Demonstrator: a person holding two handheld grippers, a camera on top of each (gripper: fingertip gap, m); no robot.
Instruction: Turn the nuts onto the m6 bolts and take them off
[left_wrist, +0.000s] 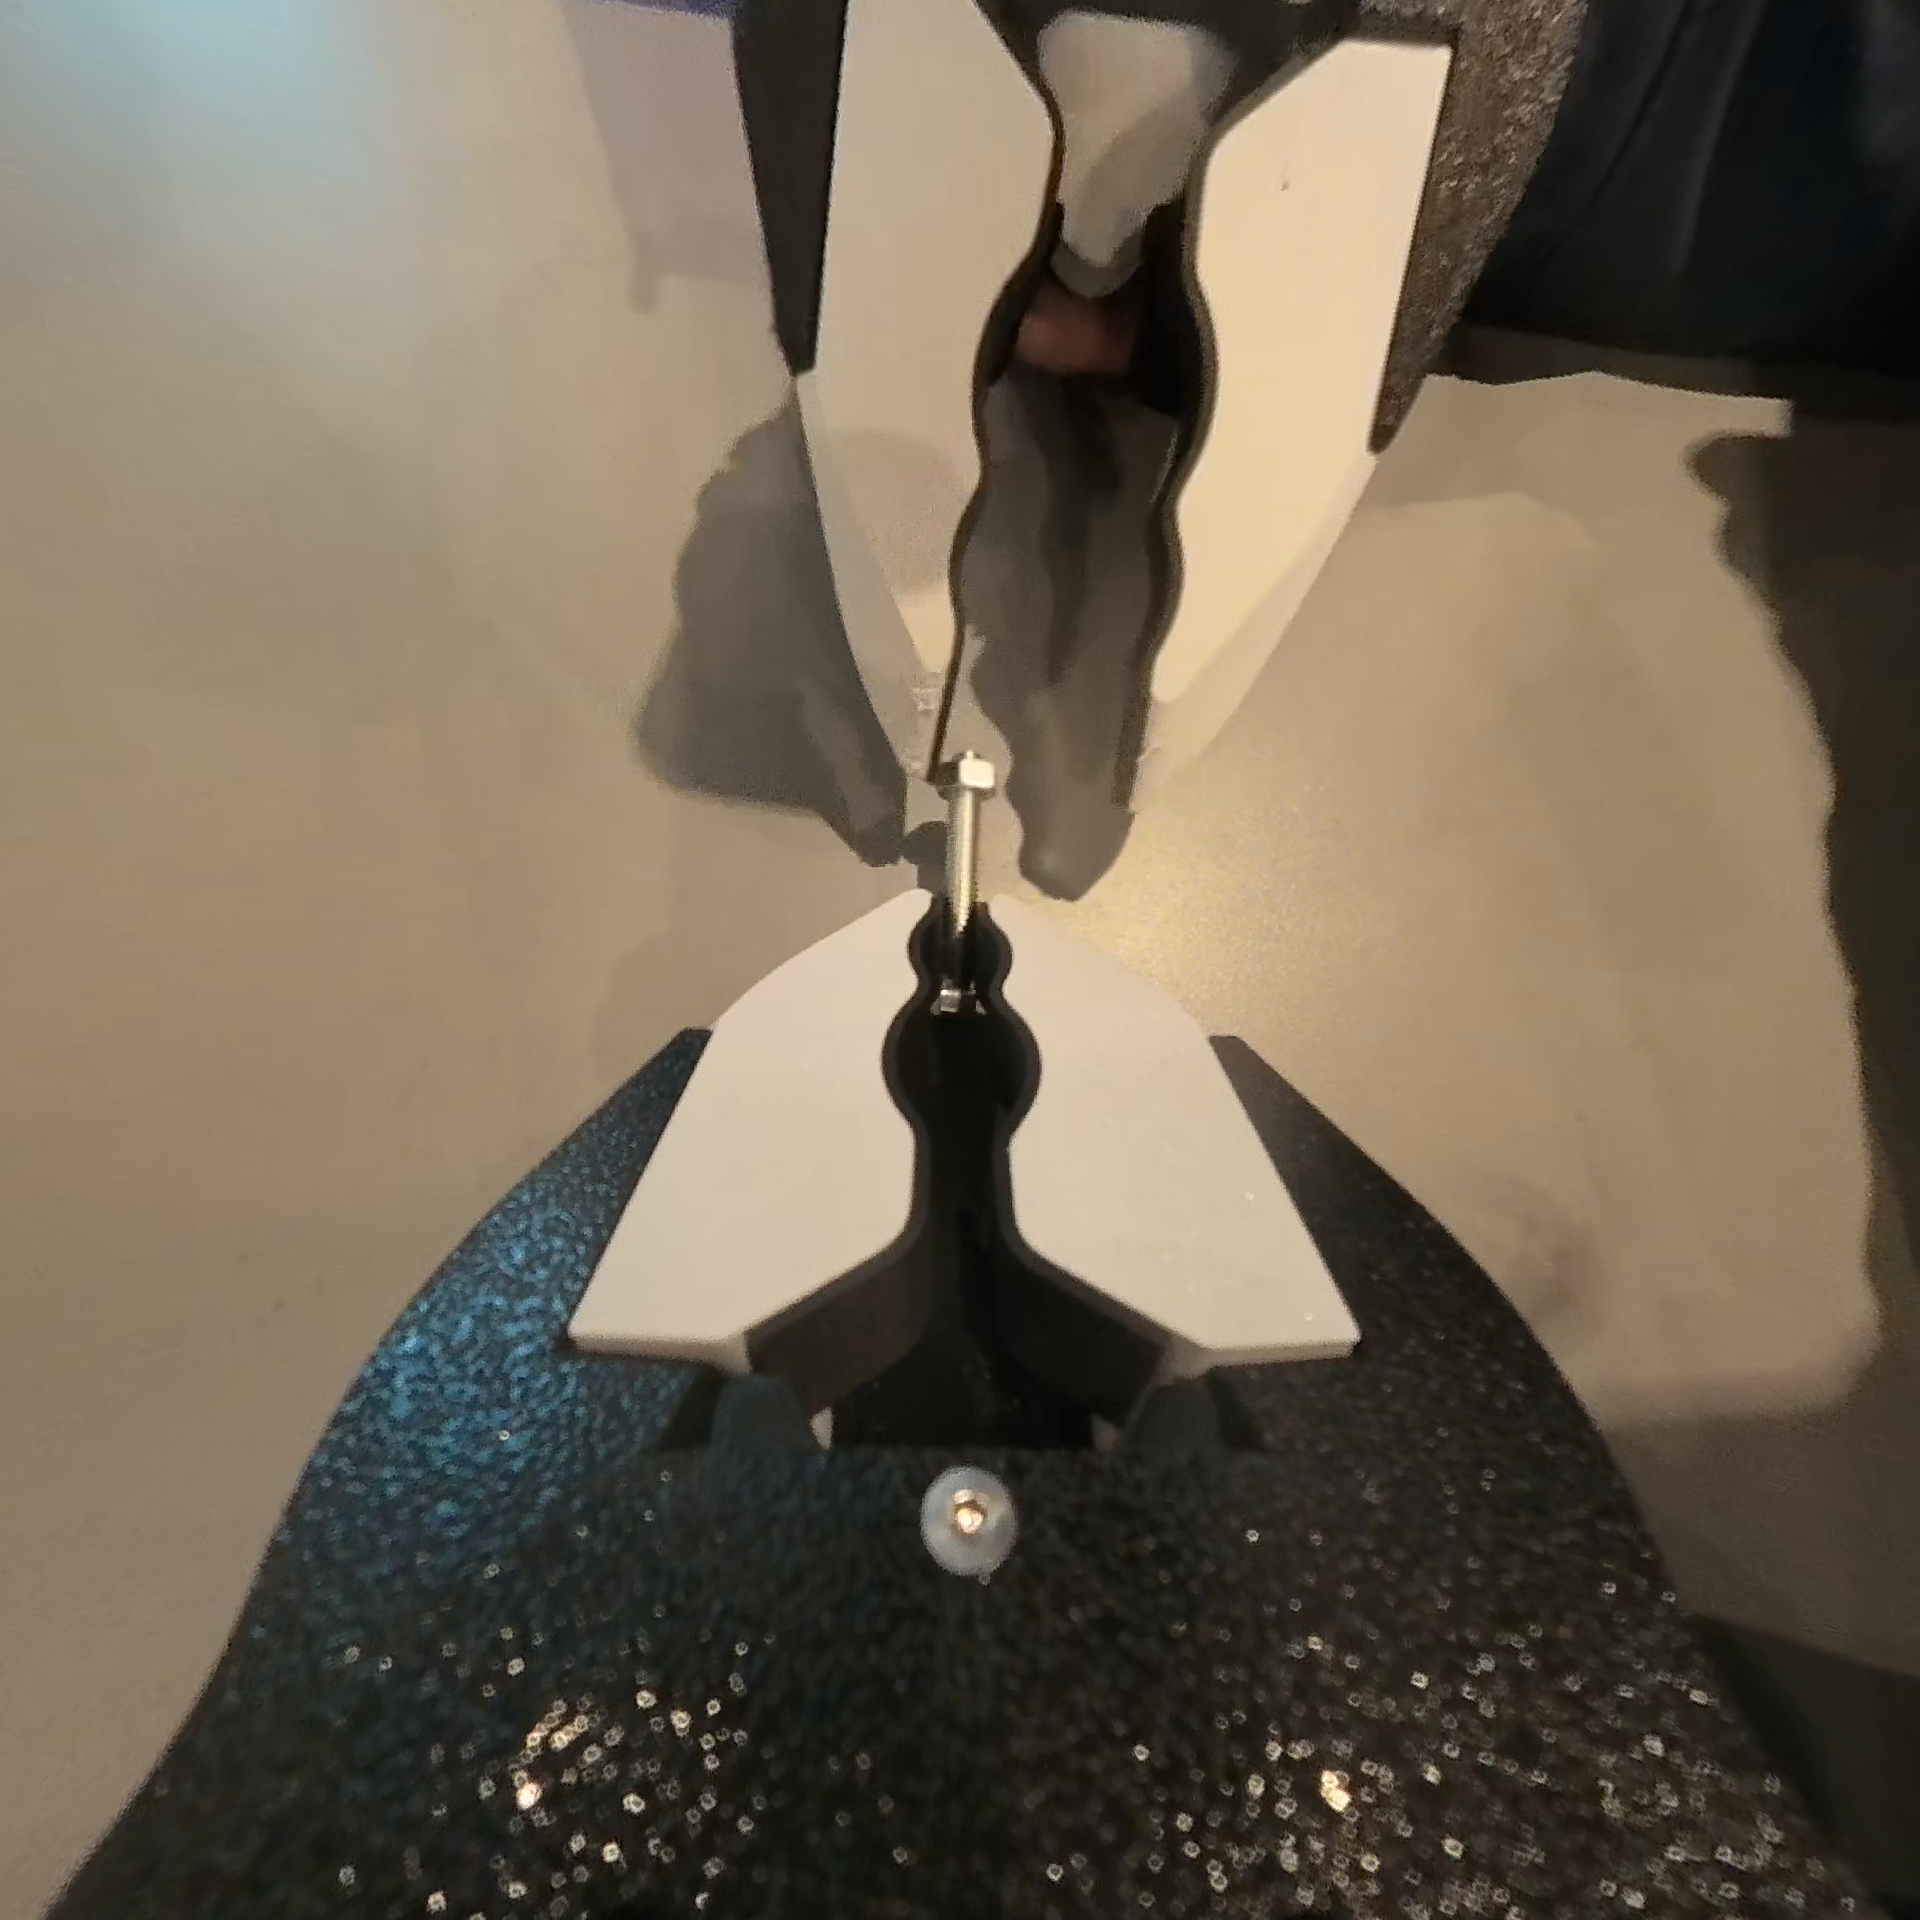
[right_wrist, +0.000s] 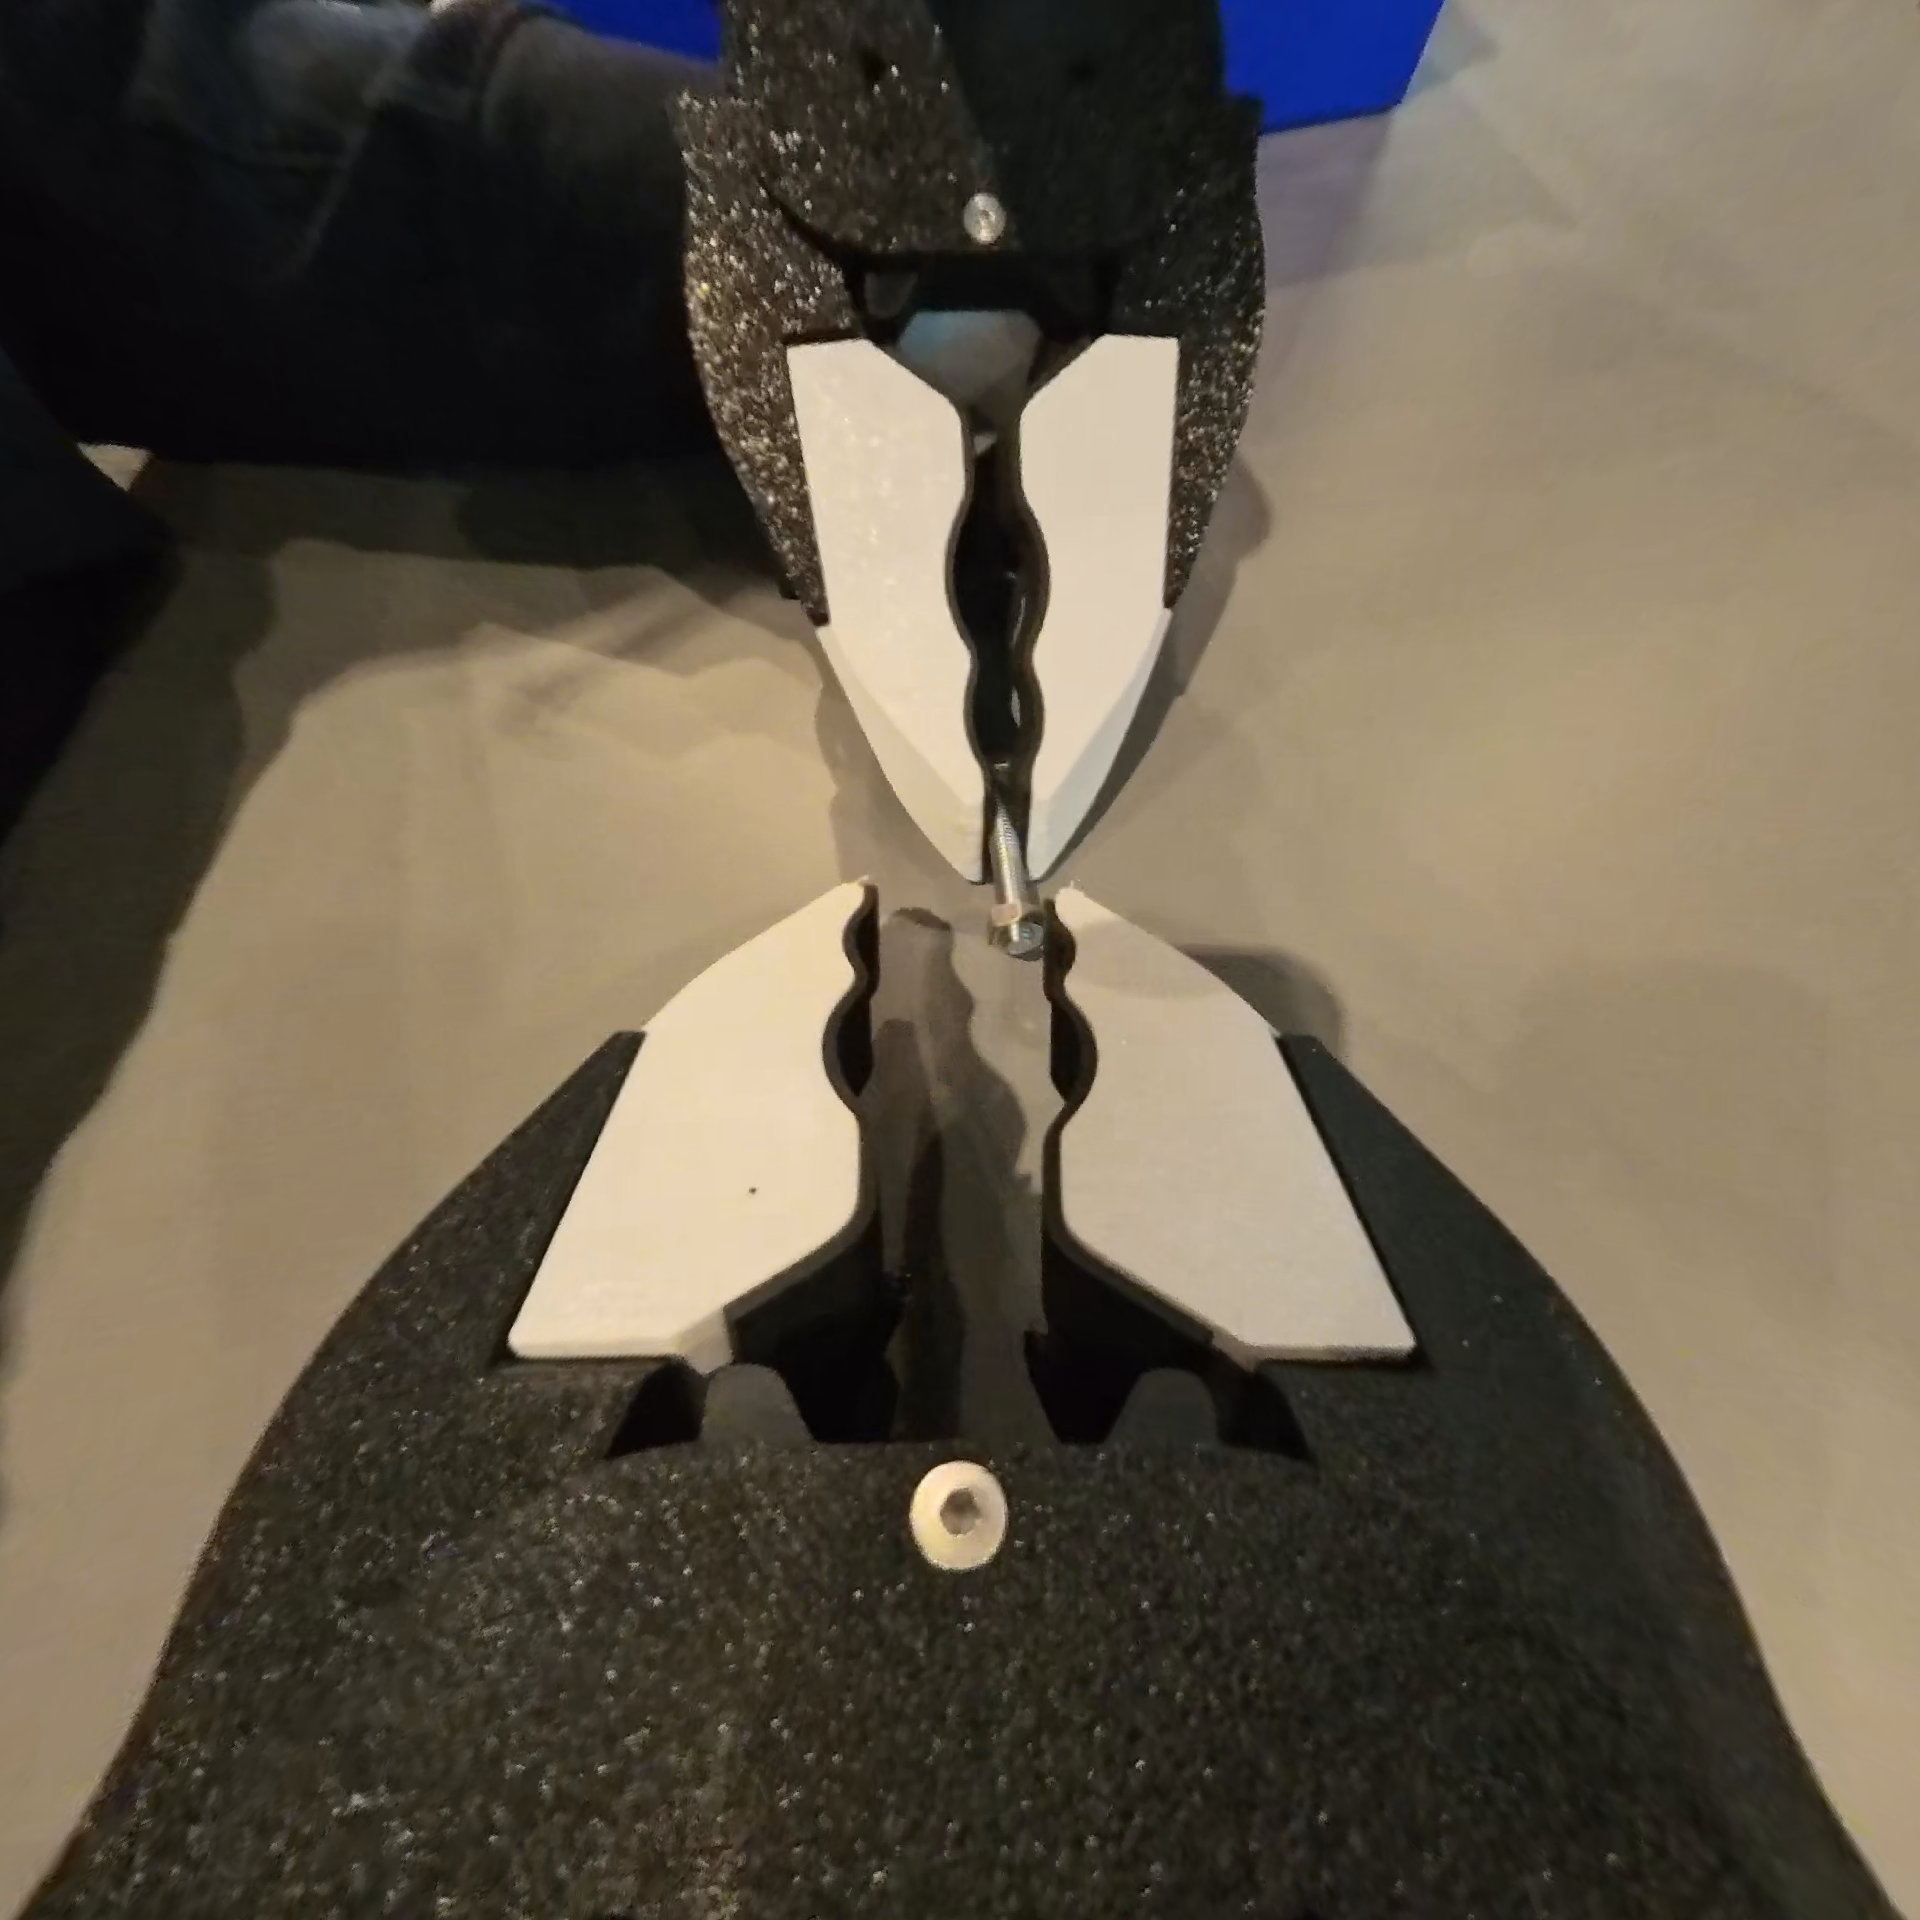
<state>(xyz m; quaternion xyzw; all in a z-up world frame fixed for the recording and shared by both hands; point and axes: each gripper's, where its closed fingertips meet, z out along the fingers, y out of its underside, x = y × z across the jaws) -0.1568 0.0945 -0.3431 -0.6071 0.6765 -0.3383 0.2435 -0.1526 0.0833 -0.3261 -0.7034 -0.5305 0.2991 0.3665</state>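
My left gripper (left_wrist: 961, 920) is shut on a silver M6 bolt (left_wrist: 958, 847). The bolt head sits back between the jaws and the threaded shaft sticks out past the tips. A hex nut (left_wrist: 966, 774) sits at the far end of the shaft. My right gripper (right_wrist: 961, 914) faces the left one tip to tip and is open and empty. The nut (right_wrist: 1016, 935) lies between its fingers, close against the right fingertip (right_wrist: 1075, 930). In the right wrist view the left gripper (right_wrist: 1010, 868) comes from the top, shut on the bolt (right_wrist: 1006, 847). In the left wrist view the right gripper (left_wrist: 1023, 790) comes from the top.
A plain beige table (right_wrist: 1558, 727) lies under both grippers. A person's dark sleeve (right_wrist: 364, 260) is at the far left in the right wrist view and at the upper right (left_wrist: 1714, 187) in the left wrist view. Something blue (right_wrist: 1340, 62) shows at the far edge. The grippers are tip to tip, or close to it.
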